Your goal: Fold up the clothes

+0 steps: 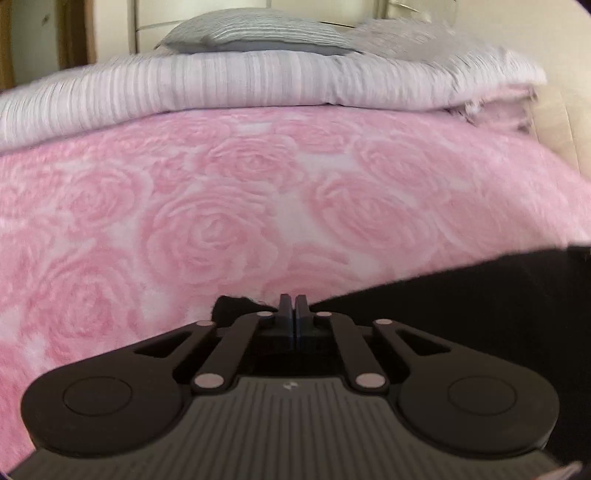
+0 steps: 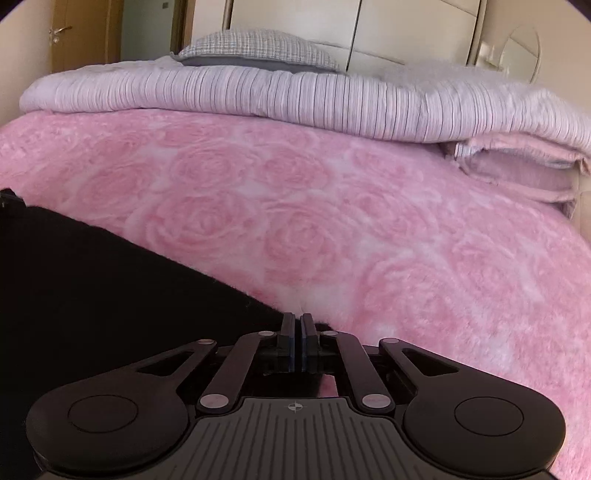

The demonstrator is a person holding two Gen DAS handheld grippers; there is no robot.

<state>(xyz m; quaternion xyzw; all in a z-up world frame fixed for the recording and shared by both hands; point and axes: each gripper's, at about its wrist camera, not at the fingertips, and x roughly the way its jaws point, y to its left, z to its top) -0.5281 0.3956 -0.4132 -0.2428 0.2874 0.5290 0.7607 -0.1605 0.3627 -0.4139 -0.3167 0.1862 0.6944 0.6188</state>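
Observation:
A black garment (image 1: 461,295) is held stretched over a pink rose-patterned blanket (image 1: 240,206). In the left wrist view it spreads to the right of my left gripper (image 1: 293,300), which is shut on its edge; a small black tuft shows left of the fingers. In the right wrist view the same garment (image 2: 92,288) spreads to the left of my right gripper (image 2: 296,318), which is shut on its other edge. The cloth hangs taut between both grippers, above the blanket (image 2: 369,229).
A folded striped lilac duvet (image 1: 221,88) lies across the far side of the bed, with a grey pillow (image 1: 255,35) on it. Cream wardrobe doors (image 2: 369,33) stand behind. A wooden door (image 2: 85,33) is at the far left.

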